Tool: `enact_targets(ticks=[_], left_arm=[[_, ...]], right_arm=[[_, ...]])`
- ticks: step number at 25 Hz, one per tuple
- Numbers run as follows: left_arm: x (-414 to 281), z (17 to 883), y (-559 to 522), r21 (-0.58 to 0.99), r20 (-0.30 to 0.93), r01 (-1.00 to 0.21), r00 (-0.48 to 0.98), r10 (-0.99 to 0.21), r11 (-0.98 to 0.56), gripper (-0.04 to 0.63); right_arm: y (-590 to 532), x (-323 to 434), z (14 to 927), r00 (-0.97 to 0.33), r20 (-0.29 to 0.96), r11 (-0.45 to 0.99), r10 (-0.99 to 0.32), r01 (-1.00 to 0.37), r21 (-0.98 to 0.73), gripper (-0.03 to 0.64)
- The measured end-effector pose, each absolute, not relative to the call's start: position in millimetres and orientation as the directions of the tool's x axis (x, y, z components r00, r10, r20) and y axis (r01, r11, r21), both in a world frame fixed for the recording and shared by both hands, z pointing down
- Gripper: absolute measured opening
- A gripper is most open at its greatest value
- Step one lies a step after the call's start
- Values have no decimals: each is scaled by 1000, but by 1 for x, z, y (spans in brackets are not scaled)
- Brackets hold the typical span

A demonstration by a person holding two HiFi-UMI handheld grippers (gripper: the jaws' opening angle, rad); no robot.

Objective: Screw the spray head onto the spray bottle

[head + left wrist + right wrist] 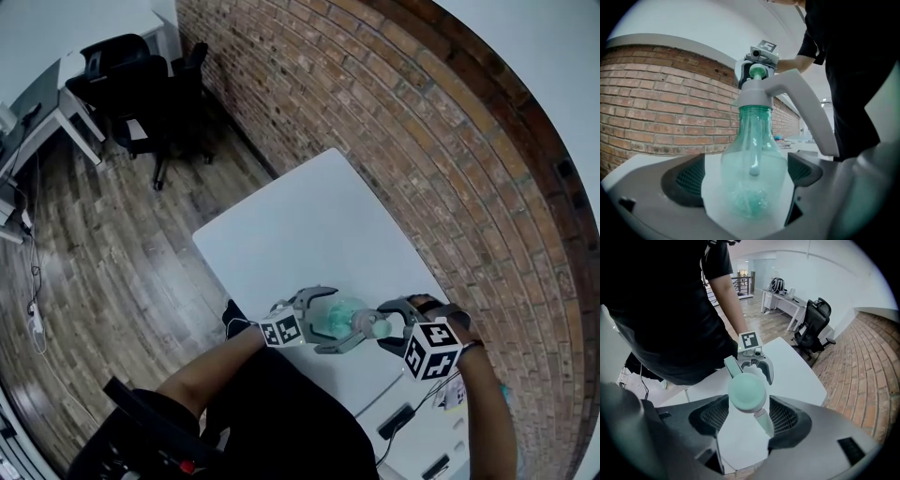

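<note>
- Over the white table [309, 225], the spray bottle [752, 173] sits between both grippers.
- Left gripper [337, 319]: jaws spread wide around the bottle's body, not pinching.
- Right gripper [382, 326]: clamped on the spray head [747, 392], which is seated on the neck.

The see-through green spray bottle [751, 159] stands upright on the white counter [711, 187], between the spread jaws of the left hand-held gripper [749, 178], whose pads stand clear of it on both sides. On the bottle sits the white spray head [754, 96], with the right hand-held gripper [758, 70] at its top. A brick wall [661, 108] runs behind the bottle.
</note>
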State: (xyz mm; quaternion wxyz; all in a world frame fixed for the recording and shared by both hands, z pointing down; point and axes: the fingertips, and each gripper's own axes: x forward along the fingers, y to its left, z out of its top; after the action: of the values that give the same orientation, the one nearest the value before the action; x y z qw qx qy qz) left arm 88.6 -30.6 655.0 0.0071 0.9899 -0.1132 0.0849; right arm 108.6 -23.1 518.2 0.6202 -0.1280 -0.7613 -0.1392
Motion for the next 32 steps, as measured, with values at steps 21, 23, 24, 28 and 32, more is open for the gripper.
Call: enact_targets(ticks=[21, 23, 24, 28, 32], left_arm=[[110, 735, -25, 33, 252, -224, 945, -209, -974, 512], [110, 735, -24, 33, 254, -225, 944, -210, -974, 512], [110, 735, -24, 34, 255, -226, 944, -211, -973, 512], [108, 735, -23, 37, 255, -225, 944, -209, -974, 511], [108, 735, -24, 39, 253, -228, 944, -211, -973, 511]], right_arm=[[-28, 109, 531, -179, 983, 951, -41, 296, 94, 255], [-28, 109, 530, -194, 980, 969, -35, 235, 81, 255], [-29, 109, 530, -203, 979, 977, -32, 199, 73, 255], [-29, 107, 531, -239, 971, 996, -21, 80, 41, 256], [-30, 106, 532, -256, 967, 1000, -20, 7, 22, 256]])
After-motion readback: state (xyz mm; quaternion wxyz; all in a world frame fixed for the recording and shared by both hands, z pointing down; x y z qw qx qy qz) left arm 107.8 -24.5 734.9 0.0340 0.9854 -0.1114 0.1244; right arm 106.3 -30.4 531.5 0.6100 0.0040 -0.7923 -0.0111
